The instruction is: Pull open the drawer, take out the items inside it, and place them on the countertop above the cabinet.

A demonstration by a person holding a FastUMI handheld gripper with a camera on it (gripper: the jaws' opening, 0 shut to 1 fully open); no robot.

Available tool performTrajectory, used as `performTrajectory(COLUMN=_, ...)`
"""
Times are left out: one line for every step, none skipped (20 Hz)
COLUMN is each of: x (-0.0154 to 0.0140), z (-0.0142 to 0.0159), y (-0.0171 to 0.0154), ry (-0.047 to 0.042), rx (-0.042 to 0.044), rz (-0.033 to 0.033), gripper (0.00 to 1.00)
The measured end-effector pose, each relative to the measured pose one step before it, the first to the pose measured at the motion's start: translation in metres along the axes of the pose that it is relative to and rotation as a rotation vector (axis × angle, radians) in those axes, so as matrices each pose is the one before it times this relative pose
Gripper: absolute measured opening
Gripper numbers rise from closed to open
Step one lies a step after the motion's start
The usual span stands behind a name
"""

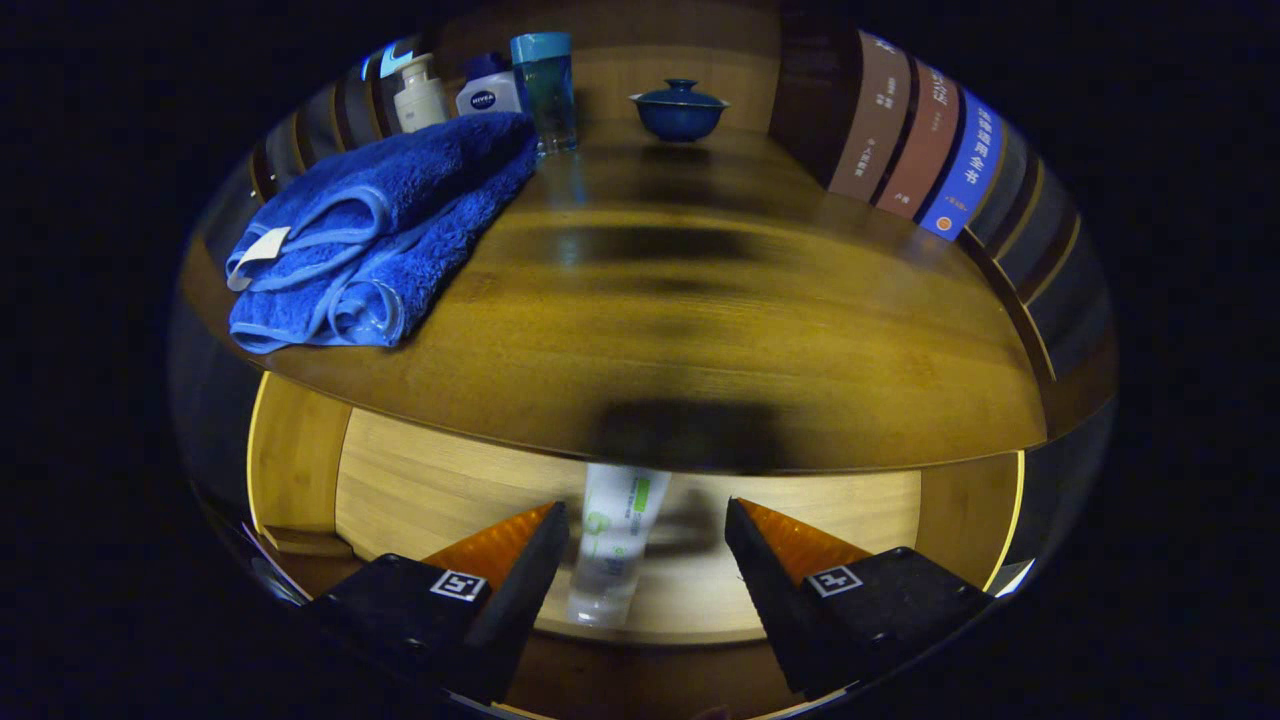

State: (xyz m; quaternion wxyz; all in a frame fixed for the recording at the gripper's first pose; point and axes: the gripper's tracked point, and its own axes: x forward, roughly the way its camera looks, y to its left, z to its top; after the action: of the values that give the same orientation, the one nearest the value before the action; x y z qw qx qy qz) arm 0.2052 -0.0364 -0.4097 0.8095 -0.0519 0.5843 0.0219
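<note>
Risk lies chiefly in the lift: one white tube [612,545] is seen lying in the open drawer [450,490], under the near edge of the worktop [700,330], with its far end hidden beneath that edge. The tool [645,530] is held wide open, its fingers on either side of the tube and clear of it; nothing is gripped. If the fingers are closed on the rounded tube off-centre, it could be squeezed sideways and slide out. If it is raised straight up, it could be knocked against the overhang of the worktop and dropped back.

On the worktop, one folded blue towel [370,235] is laid at the left, near the edge. Three containers are stood at the far left: a white pump bottle [420,92], a white bottle with a blue cap [488,90] and a clear blue bottle [546,90]. One blue lidded bowl [679,108] is set at the far middle. Book spines [915,150] are ranged at the right; their number cannot be counted surely. Room for the tube is left in the middle.
</note>
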Motion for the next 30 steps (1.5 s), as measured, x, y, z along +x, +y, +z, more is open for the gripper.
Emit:
performTrajectory(x=0.00540, z=-0.00294, y=0.00437, ry=0.02068, rx=0.00351, rz=-0.00183, gripper=0.91)
performTrajectory(x=0.00433, z=-0.00308, y=0.00507, ry=0.01897, rx=0.00829, rz=0.00594, gripper=0.86)
performTrajectory(x=0.00353, z=-0.00436, y=0.00372, ry=0.02067, rx=0.00347, rz=-0.00019, gripper=0.82)
performTrajectory(x=0.00150, z=-0.00599, y=0.00185, ry=0.03334, rx=0.00449, rz=-0.00804, gripper=0.77)
performTrajectory(x=0.00887, z=-0.00777, y=0.00094, ry=0.03253, rx=0.00364, rz=-0.00683, gripper=0.73)
performTrajectory(x=0.00173, z=-0.00681, y=-0.00109, ry=0.04325, rx=0.01173, rz=-0.00474, gripper=0.68)
performTrajectory(x=0.00953, z=-0.00245, y=-0.00065, ry=-0.00434, rx=0.02864, rz=0.01489, gripper=0.64)
performTrajectory(x=-0.00423, z=0.00519, y=0.00495, ry=0.00028, rx=0.00623, rz=0.04391, gripper=0.60)
performTrajectory(x=-0.00413, z=0.00547, y=0.00129, ry=-0.01039, rx=0.02924, rz=0.02072, gripper=0.47)
performTrajectory(x=-0.00279, z=-0.00087, y=0.00243, ry=-0.00280, rx=0.02923, rz=0.02456, gripper=0.35)
performTrajectory(x=-0.00099, z=0.00075, y=0.00303, ry=0.00219, rx=0.01434, rz=0.03001, gripper=0.35)
performTrajectory(x=-0.00657, z=-0.00300, y=0.00176, ry=0.00989, rx=0.00081, rz=0.03151, gripper=0.35)
performTrajectory(x=-0.00897, z=0.00022, y=0.00125, ry=-0.00777, rx=0.00268, rz=0.02803, gripper=0.35)
performTrajectory(x=-0.00970, z=-0.00135, y=0.00179, ry=-0.00446, rx=-0.00604, rz=0.01775, gripper=0.35)
performTrajectory(x=-0.01110, z=0.00033, y=0.00027, ry=-0.00801, rx=-0.01334, rz=0.01196, gripper=0.35)
performTrajectory(x=-0.00865, z=0.00077, y=-0.00004, ry=-0.00518, rx=-0.01449, rz=0.00622, gripper=0.34)
performTrajectory(x=-0.00817, z=-0.00025, y=0.00030, ry=0.00100, rx=-0.01400, rz=0.00572, gripper=0.34)
performTrajectory(x=-0.00961, z=-0.00009, y=0.00069, ry=-0.00057, rx=-0.00146, rz=0.00997, gripper=0.34)
performTrajectory(x=-0.00896, z=-0.00093, y=0.00203, ry=0.00235, rx=0.00447, rz=0.01153, gripper=0.35)
performTrajectory(x=-0.00915, z=0.00009, y=0.00231, ry=-0.00419, rx=0.00794, rz=0.01563, gripper=0.34)
performTrajectory(x=-0.00854, z=0.00027, y=0.00217, ry=-0.00418, rx=-0.00284, rz=0.01391, gripper=0.35)
performTrajectory(x=-0.00632, z=-0.00210, y=-0.00066, ry=0.00558, rx=-0.00918, rz=-0.00165, gripper=0.35)
performTrajectory(x=-0.00680, z=-0.00036, y=0.00116, ry=-0.00803, rx=-0.01404, rz=0.00838, gripper=0.35)
performTrajectory(x=-0.00666, z=0.00212, y=-0.00085, ry=-0.01894, rx=0.00019, rz=-0.00112, gripper=0.35)
performTrajectory(x=-0.00718, z=0.00144, y=0.00318, ry=0.00094, rx=0.00237, rz=0.01258, gripper=0.35)
performTrajectory(x=-0.00771, z=0.00120, y=0.00279, ry=-0.00988, rx=0.00218, rz=0.01610, gripper=0.34)
performTrajectory(x=-0.00641, z=0.00070, y=0.00035, ry=-0.00959, rx=-0.00313, rz=0.00495, gripper=0.34)
performTrajectory(x=-0.00532, z=0.00506, y=0.00007, ry=-0.01586, rx=-0.00507, rz=0.00261, gripper=0.34)
performTrajectory(x=-0.00435, z=0.00798, y=0.00153, ry=-0.02024, rx=0.00029, rz=0.00064, gripper=0.34)
performTrajectory(x=-0.00406, z=0.00960, y=0.00108, ry=-0.02253, rx=0.00299, rz=0.00239, gripper=0.34)
